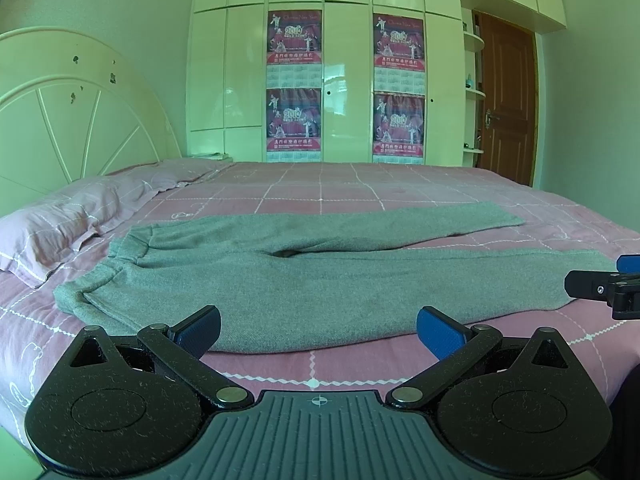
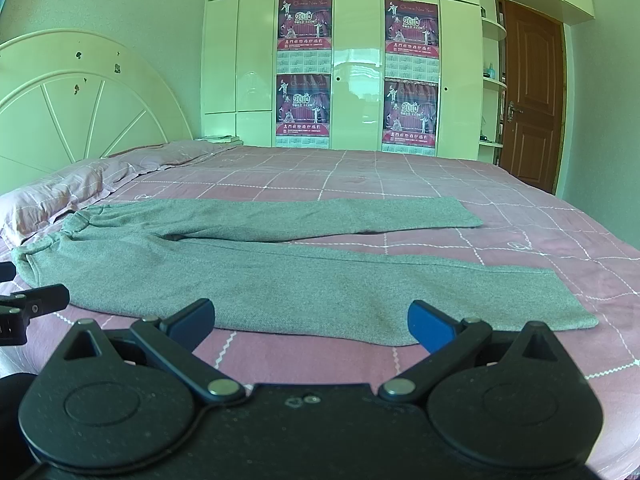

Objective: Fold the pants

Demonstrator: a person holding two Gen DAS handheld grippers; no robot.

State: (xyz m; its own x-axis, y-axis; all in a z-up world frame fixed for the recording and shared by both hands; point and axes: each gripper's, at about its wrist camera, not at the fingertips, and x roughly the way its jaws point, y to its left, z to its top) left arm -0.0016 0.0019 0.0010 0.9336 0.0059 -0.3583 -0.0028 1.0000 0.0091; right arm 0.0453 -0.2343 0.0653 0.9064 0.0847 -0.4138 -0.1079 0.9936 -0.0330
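The left hand-held gripper (image 1: 318, 330) is held with its blue pads wide apart and nothing between them; the right hand-held gripper (image 2: 311, 322) is spread wide in the same way, also empty. Just ahead of both, the grey pants (image 1: 304, 280) are laid flat on the pink checked bed (image 1: 360, 188). Their long axis runs across, waistband to the left, cuffs to the right. The near cuff (image 2: 560, 300) is seen whole only in the right wrist view. Beyond the waistband a pillow (image 1: 60, 224) is seen, then the headboard (image 1: 72, 112), and farthest the wardrobe (image 1: 348, 80).
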